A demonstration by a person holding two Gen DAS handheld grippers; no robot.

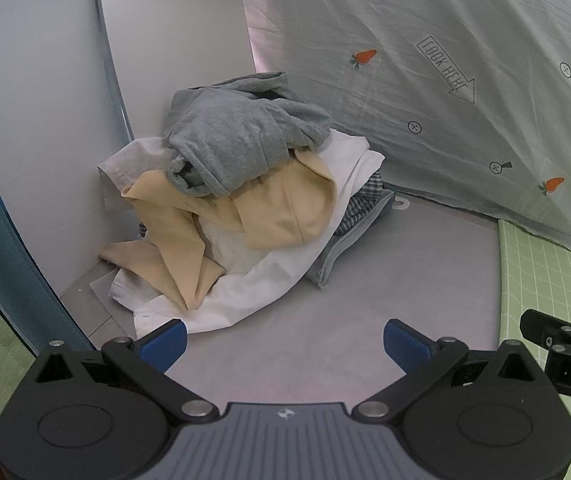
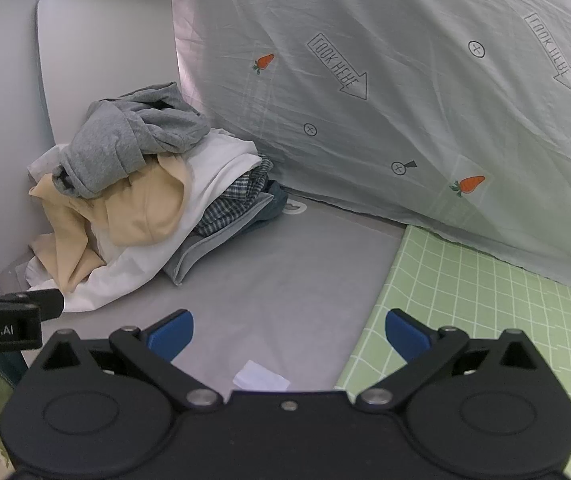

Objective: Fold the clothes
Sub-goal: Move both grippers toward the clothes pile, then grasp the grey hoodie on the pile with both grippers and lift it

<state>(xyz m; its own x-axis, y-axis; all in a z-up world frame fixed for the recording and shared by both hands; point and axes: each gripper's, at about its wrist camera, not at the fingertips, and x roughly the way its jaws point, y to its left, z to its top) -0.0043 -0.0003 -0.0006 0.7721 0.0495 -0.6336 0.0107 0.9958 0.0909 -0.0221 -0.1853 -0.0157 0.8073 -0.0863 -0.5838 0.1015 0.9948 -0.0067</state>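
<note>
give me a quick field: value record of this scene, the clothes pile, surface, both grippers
pile: unfolded clothes heaped in the corner against the white wall
top item: grey garment, crumpled
under it: cream garment, then white garment
bottom right of pile: checked garment on a grey-blue folded piece
surface: grey mat, green grid mat beside it
backdrop: carrot-print sheet
left gripper: open, empty, short of the pile
right gripper: open, empty, above the grey mat

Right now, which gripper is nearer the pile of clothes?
Left. The left gripper sits just short of the pile of clothes, by its white hem. The right gripper is farther right, near the green mat. Both jaws open.
</note>
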